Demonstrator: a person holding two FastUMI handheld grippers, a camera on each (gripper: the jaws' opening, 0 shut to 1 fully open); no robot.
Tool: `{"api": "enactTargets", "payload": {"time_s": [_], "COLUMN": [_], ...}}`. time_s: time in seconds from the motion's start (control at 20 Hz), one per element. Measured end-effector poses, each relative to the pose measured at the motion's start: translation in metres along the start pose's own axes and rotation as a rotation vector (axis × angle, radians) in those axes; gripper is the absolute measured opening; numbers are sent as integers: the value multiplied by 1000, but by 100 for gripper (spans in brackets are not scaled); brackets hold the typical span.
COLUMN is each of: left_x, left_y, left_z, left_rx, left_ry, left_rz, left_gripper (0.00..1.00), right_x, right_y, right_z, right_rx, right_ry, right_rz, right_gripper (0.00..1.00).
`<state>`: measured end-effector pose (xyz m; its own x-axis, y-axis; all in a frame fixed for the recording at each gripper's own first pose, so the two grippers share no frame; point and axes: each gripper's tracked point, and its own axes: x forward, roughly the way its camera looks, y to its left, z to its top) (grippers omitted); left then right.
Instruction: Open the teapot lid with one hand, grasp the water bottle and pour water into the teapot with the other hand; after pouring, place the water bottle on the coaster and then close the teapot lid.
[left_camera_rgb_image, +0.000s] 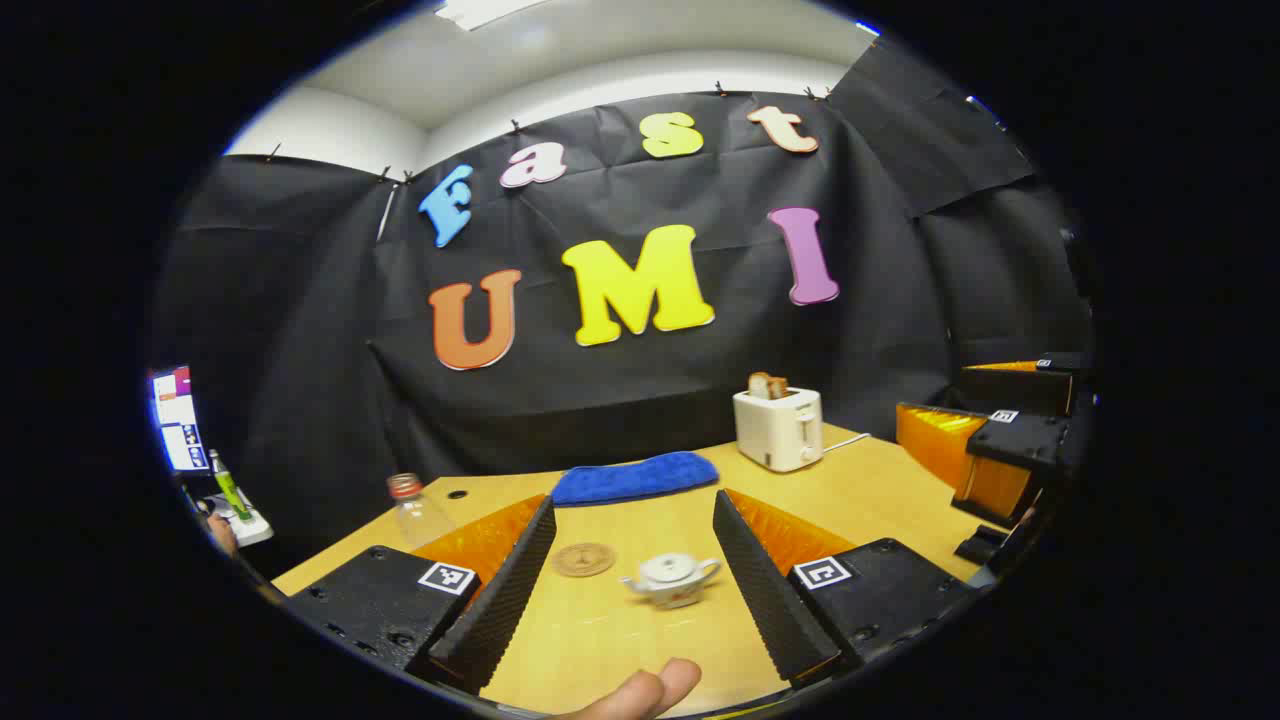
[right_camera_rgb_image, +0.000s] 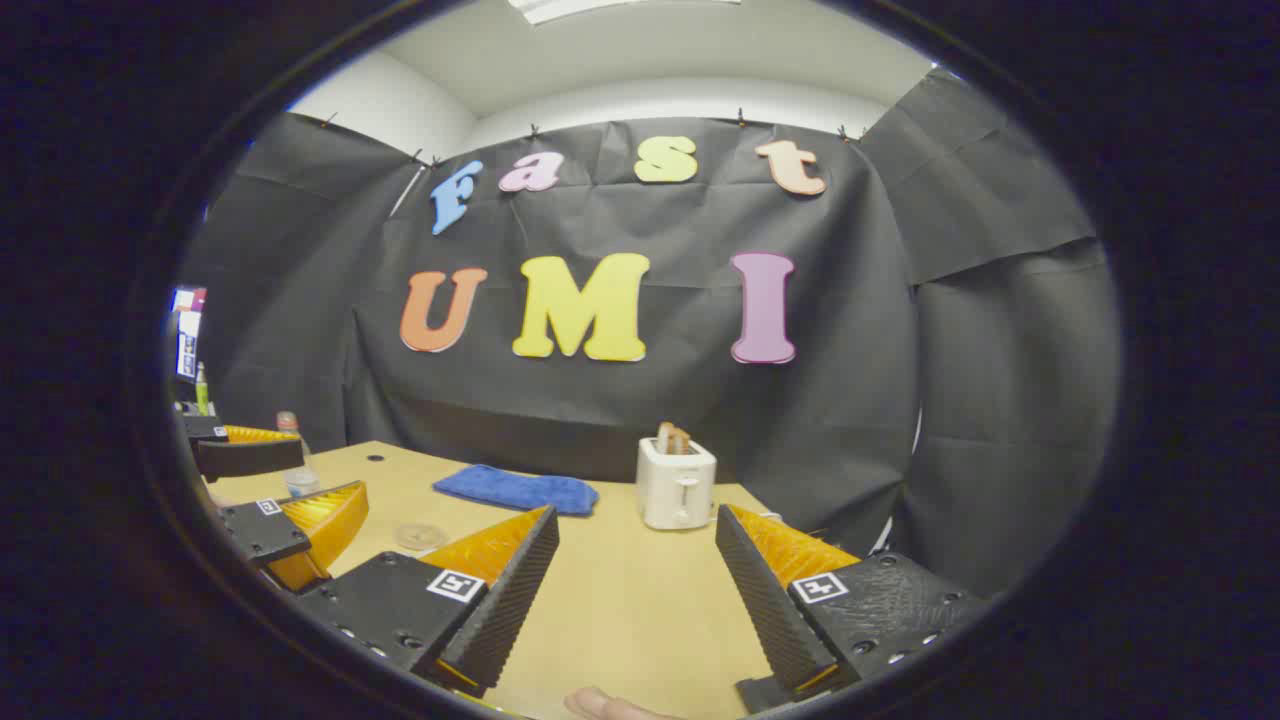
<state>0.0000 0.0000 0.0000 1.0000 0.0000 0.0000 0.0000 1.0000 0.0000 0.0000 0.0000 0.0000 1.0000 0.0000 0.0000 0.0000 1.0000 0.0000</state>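
White teapot (left_camera_rgb_image: 672, 579) is sitting lidded on the desk (left_camera_rgb_image: 620, 640); water bottle (left_camera_rgb_image: 415, 508) and coaster (left_camera_rgb_image: 583, 559) are waiting untouched, both grippers' fingers (left_camera_rgb_image: 505, 590) gaping empty.

1. One teapot (left_camera_rgb_image: 672, 579), lid on, stands on the table (left_camera_rgb_image: 620, 640).
2. One coaster (left_camera_rgb_image: 583, 559).
3. One water bottle (left_camera_rgb_image: 416, 510) at the table's left edge.
4. One blue cloth (left_camera_rgb_image: 634, 477).
5. One toaster (left_camera_rgb_image: 778, 428) at the far edge.
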Motion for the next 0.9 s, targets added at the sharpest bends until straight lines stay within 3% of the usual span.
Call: {"api": "enactTargets", "payload": {"time_s": [0.15, 0.3, 0.45, 0.5, 0.65, 0.7, 0.9], "left_x": [-20, -25, -22, -21, -20, -19, -16], "left_y": [59, 93, 104, 107, 111, 112, 118], "left_z": [-11, -27, -38, -40, -38, -40, -44], "left_rx": [3, 7, -28, -37, -61, -65, -60], "left_ry": [10, 28, 49, 51, 45, 51, 64], "left_rz": [61, 108, 109, 112, 101, 103, 121], "left_gripper": [99, 99, 95, 99, 95, 99, 99], "right_x": [-11, -8, -4, -4, -2, -1, 2], "right_y": [53, 74, 84, 86, 85, 85, 87], "right_z": [-1, -17, -34, -37, -37, -38, -44], "right_rx": [35, -23, -80, -86, -76, -72, -54], "right_ry": [9, 23, 49, 52, 49, 49, 64], "right_rz": [74, 97, 104, 110, 109, 109, 121], "right_gripper": [98, 95, 96, 96, 97, 95, 97]}}
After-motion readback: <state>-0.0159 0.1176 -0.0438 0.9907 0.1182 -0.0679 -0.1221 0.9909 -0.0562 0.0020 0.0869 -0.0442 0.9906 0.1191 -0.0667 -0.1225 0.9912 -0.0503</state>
